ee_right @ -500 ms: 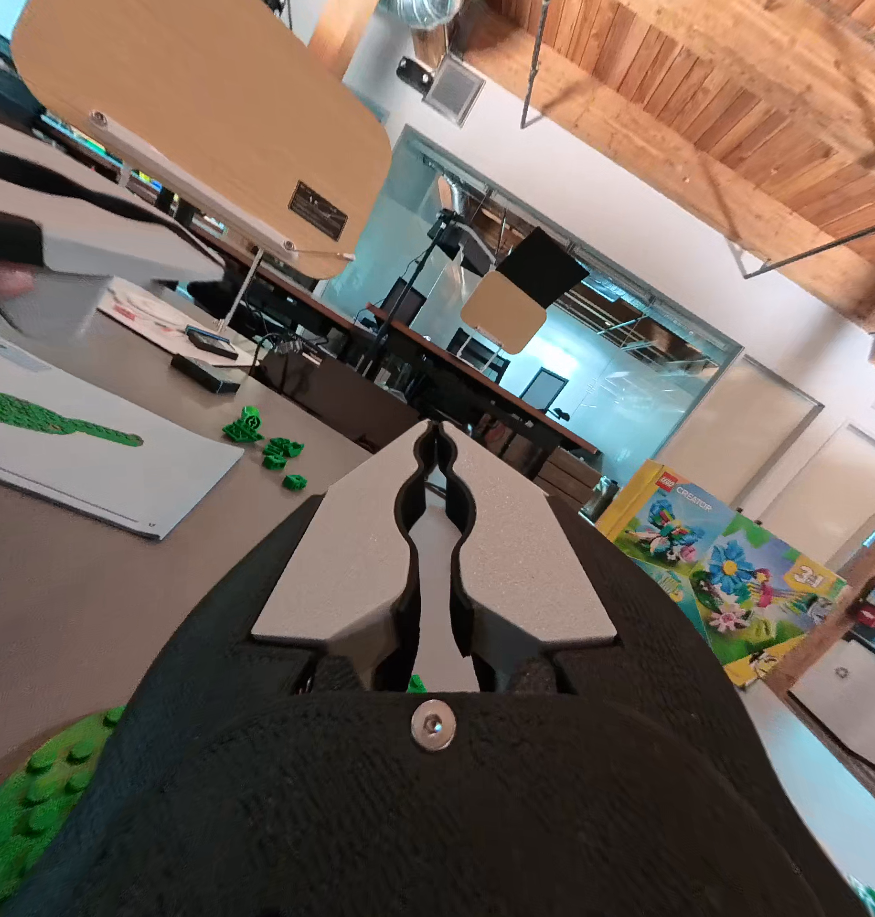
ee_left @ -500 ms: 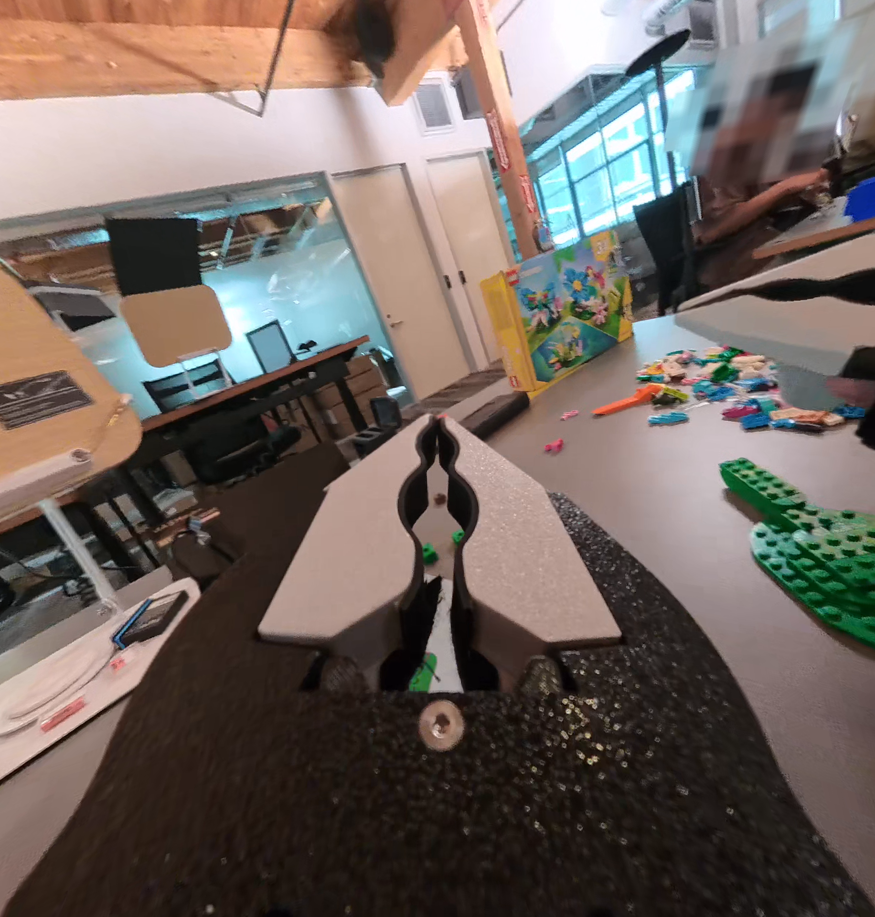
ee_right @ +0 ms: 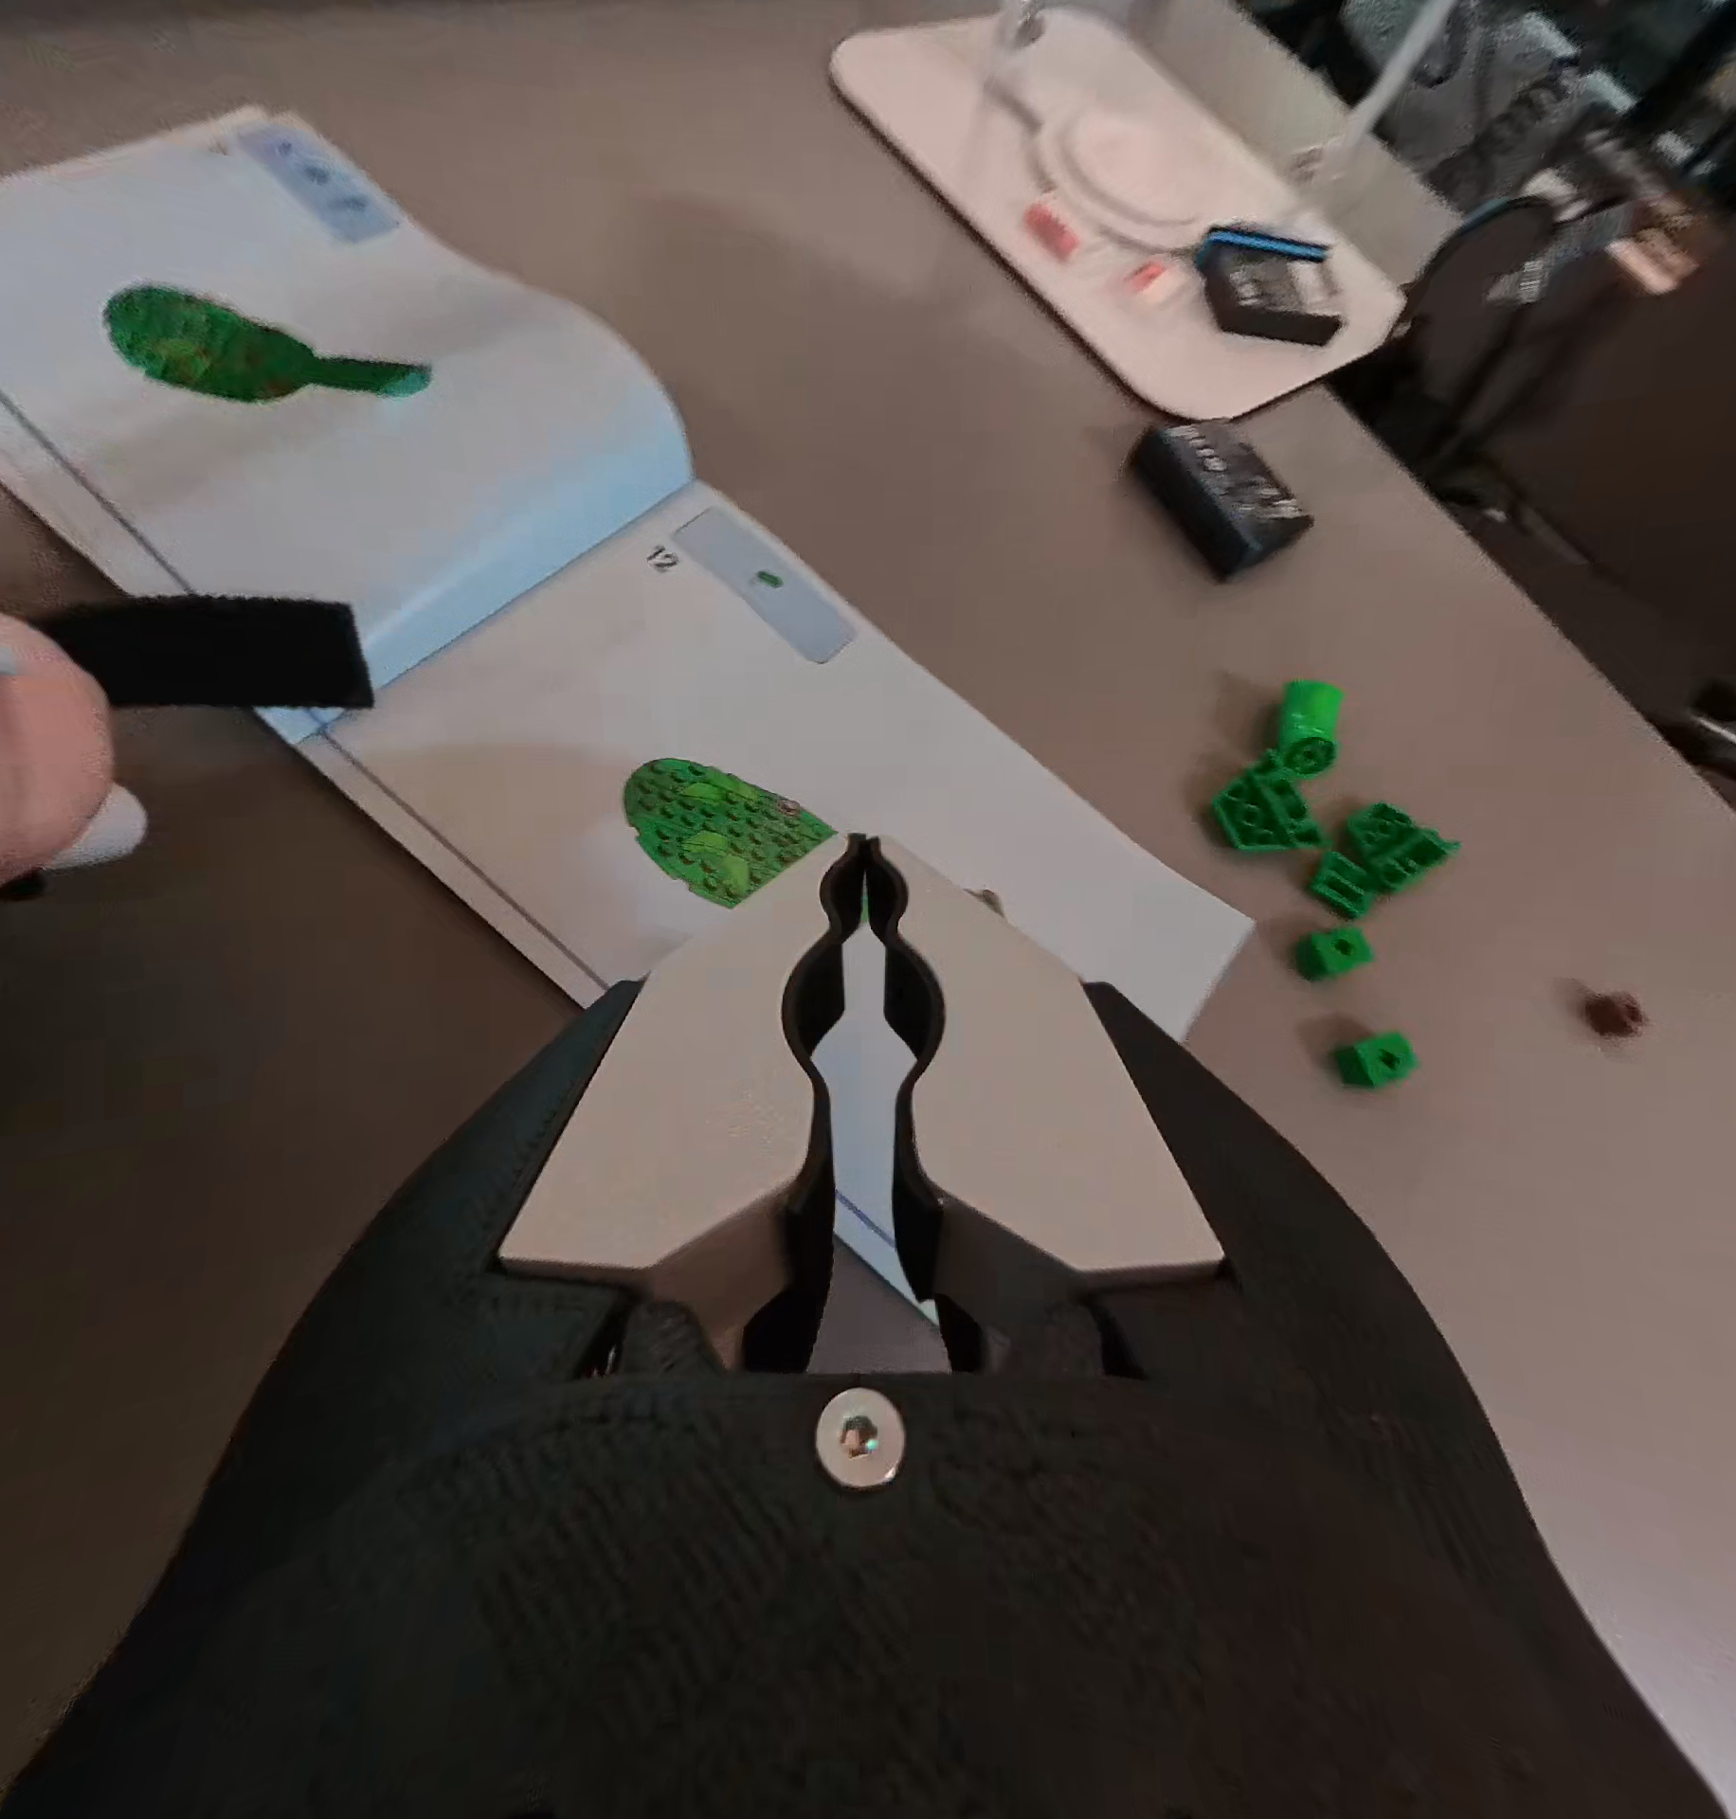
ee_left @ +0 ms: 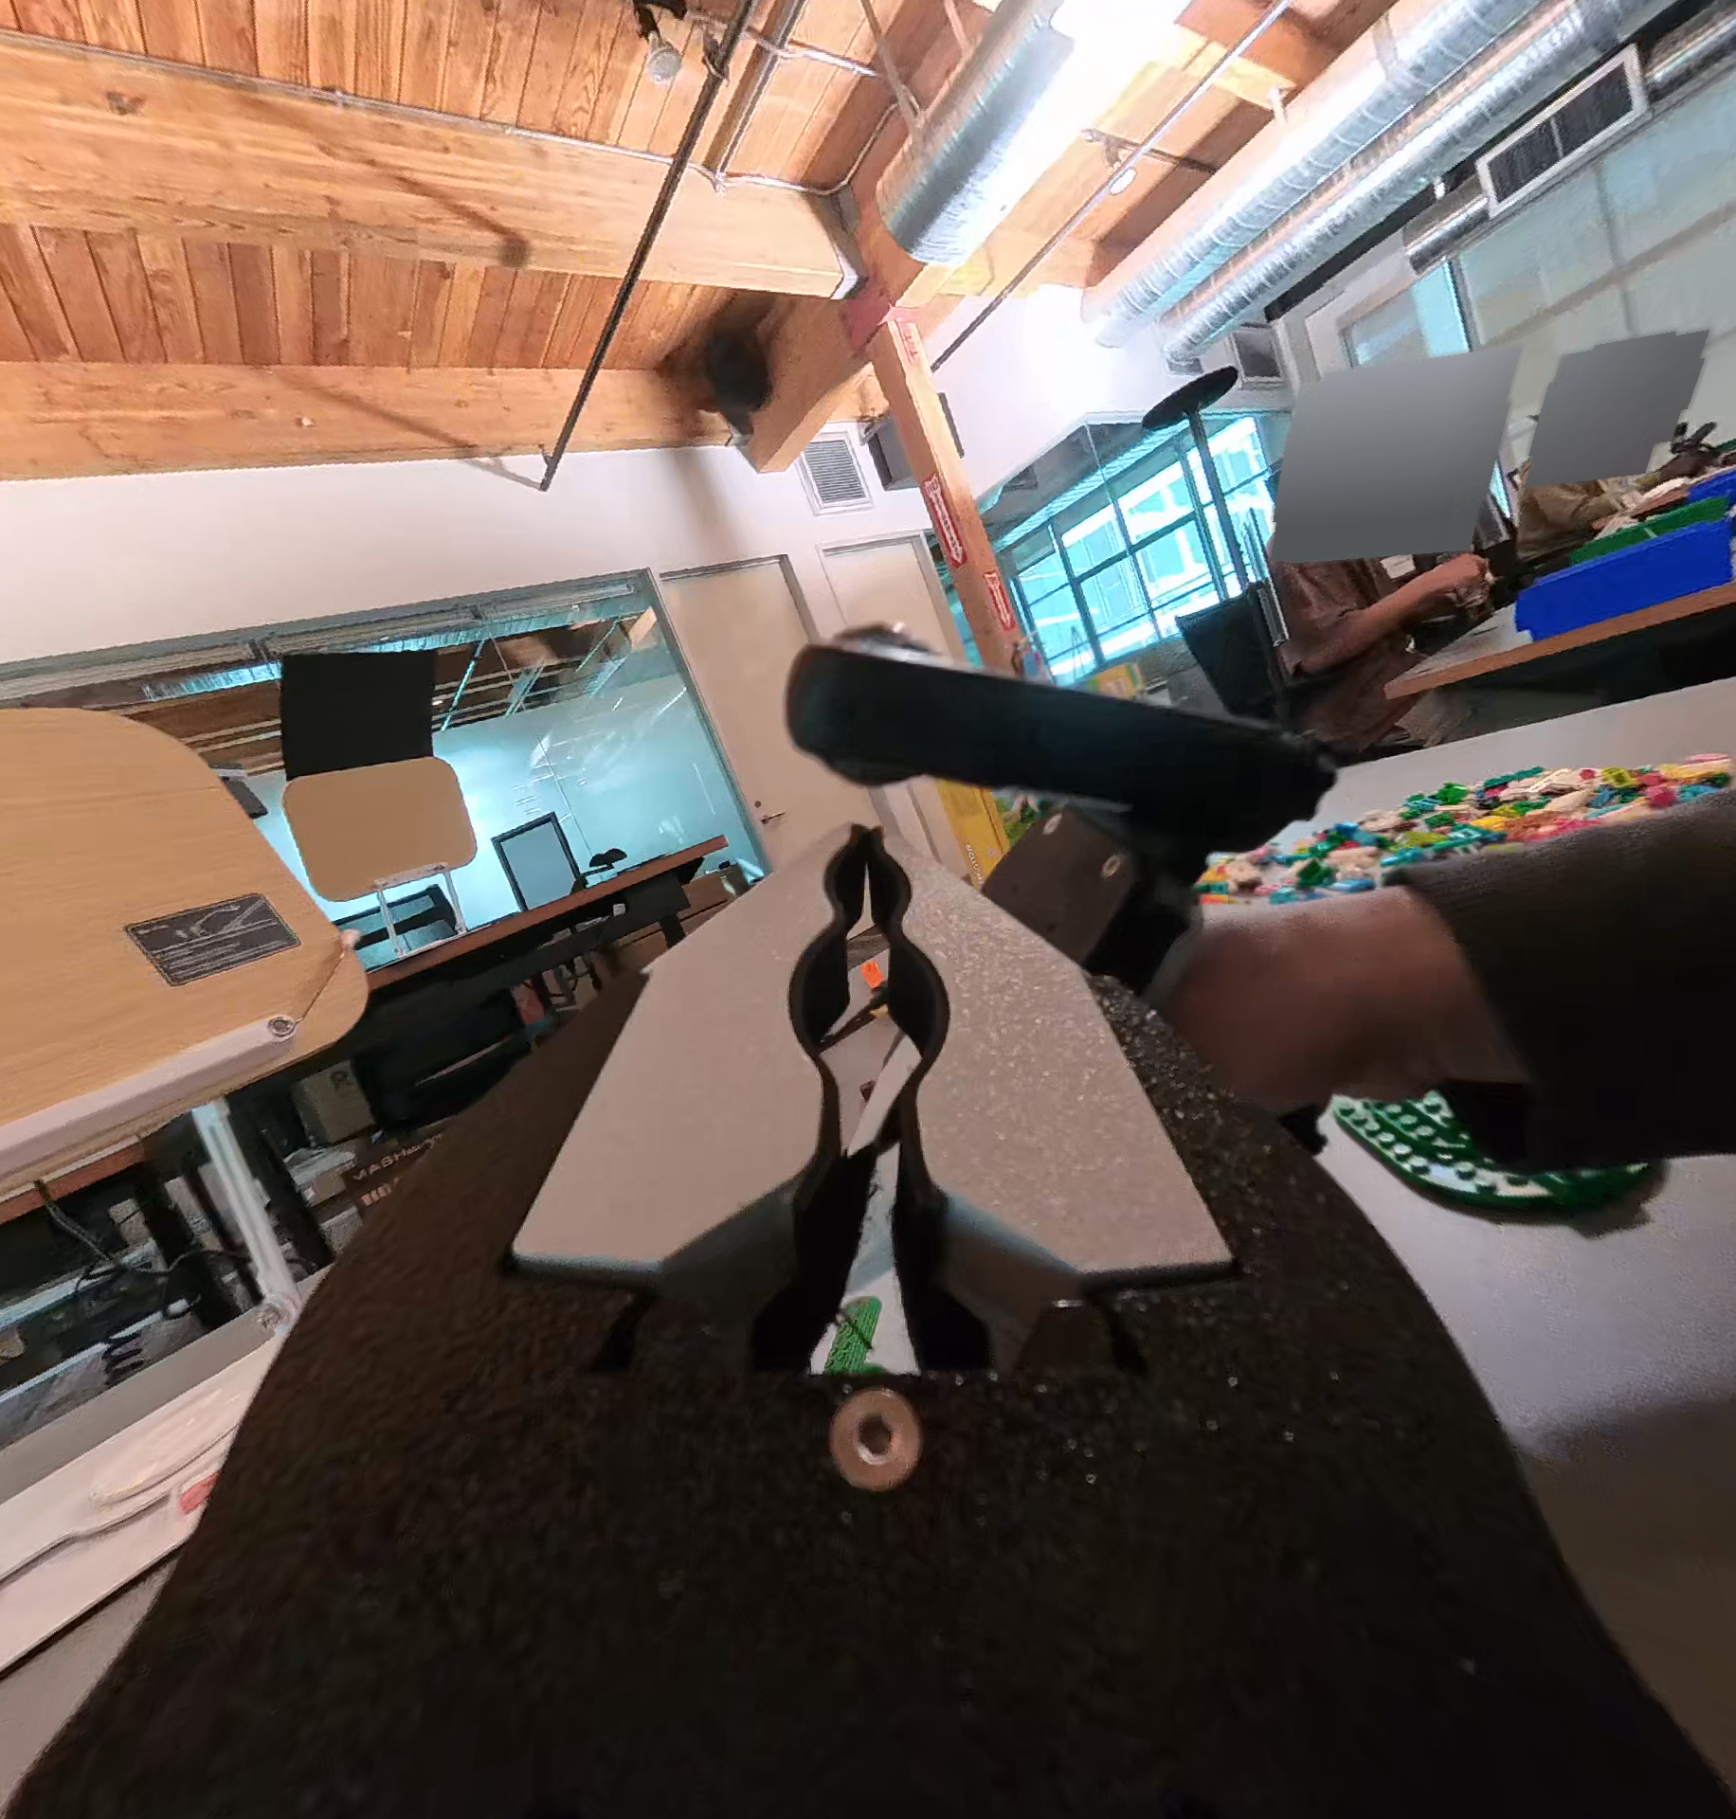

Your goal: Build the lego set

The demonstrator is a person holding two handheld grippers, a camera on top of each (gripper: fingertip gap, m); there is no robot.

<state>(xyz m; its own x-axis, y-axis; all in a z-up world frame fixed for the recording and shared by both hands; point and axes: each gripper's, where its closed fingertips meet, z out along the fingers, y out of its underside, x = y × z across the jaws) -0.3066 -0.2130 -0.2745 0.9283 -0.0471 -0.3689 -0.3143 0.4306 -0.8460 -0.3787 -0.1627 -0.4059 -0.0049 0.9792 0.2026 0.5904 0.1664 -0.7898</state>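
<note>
In the left wrist view my left gripper (ee_left: 866, 842) is shut and empty, tilted up toward the room. The other gripper's black body (ee_left: 1031, 733) and the hand holding it (ee_left: 1337, 994) cross in front, above a green studded plate (ee_left: 1455, 1161) on the table. A pile of mixed coloured bricks (ee_left: 1494, 817) lies farther right. In the right wrist view my right gripper (ee_right: 861, 845) is shut and empty, pointing down over the open instruction booklet (ee_right: 510, 630). Several loose green bricks (ee_right: 1337, 846) lie right of the booklet.
A black box (ee_right: 1218, 497) and a white tray (ee_right: 1120, 197) with a small black device (ee_right: 1268, 295) lie beyond the booklet. A hand with a black strap (ee_right: 204, 650) is at the left edge. A small brown piece (ee_right: 1612, 1014) lies right. A person sits at a far desk (ee_left: 1356, 630). My right fingertips sit around 15 cm from my left ones. The small brown piece (ee_right: 1612, 1014) is closer to my right gripper, around 20 cm from its tips; the left tips are 30 cm off.
The right gripper has swung from looking across the room to pointing down at the booklet. The left gripper has tilted upward, and the right gripper with its hand now crosses its view.
</note>
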